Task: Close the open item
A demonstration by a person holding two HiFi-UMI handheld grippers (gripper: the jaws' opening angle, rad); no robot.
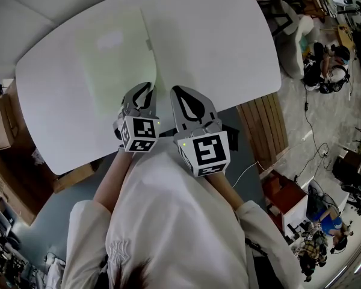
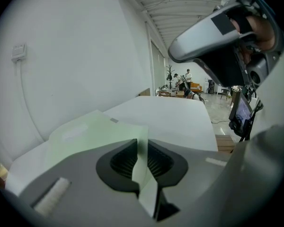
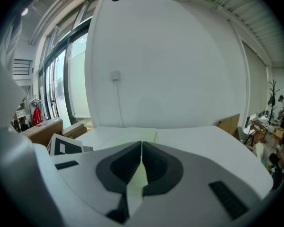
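A pale green folder [image 1: 117,59] lies flat on the white desk [image 1: 228,41], in the upper left-centre of the head view, and its near edge reaches the two claws at the middle of the frame. A small grey tab sits on its right-hand edge.

The left claw [image 1: 145,89] is at the folder's near right corner, and the right claw [image 1: 180,95] is just beside it to the right. Each carries its marker cube [image 1: 138,134] toward the bottom of the frame, above the person's white sleeves.

In the left gripper view the left claw [image 2: 142,143] stands narrow, with a thin green leaf of the folder [image 2: 85,131] running up through the slot between its ribbed pads. The leaf twists slightly there. It appears pinched, though the grip looks light.

In the right gripper view the right claw [image 3: 141,145] has its tips together on the same pale green material, which comes out below the pads as a narrow strip. The rest of the folder [image 3: 125,135] lies flat on the desk beyond.

From these views I cannot tell whether the claws hold one leaf or both.

Cardboard boxes [image 1: 3,122] stand at the left edge of the head view, off the desk.
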